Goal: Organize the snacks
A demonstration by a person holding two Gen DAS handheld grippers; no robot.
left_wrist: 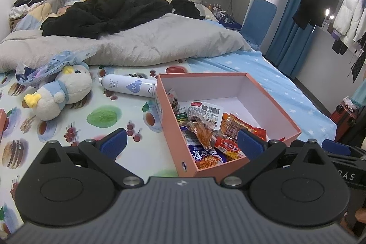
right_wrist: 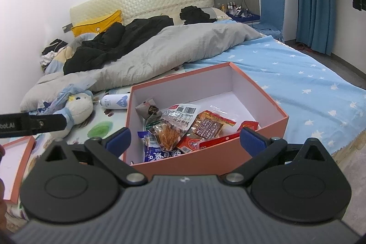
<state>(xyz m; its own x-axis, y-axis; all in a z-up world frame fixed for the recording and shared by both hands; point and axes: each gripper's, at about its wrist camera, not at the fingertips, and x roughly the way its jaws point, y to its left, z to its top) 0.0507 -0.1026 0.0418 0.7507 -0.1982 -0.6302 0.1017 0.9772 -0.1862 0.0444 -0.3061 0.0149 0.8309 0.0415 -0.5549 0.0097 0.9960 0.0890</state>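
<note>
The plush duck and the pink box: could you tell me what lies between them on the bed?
In the left wrist view, a white spray bottle lies on its side between the plush duck and the pink box.

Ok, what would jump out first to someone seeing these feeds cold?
The open salmon-pink cardboard box on the bed, with bright foil snack packets piled at its near end. Left of it lie a white cylindrical spray bottle and a cream-and-blue plush duck. Both grippers hover open, empty.

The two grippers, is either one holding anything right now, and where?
Nothing is held. The left gripper and right gripper are both open and empty, near the snack packets in the orange box.
</note>
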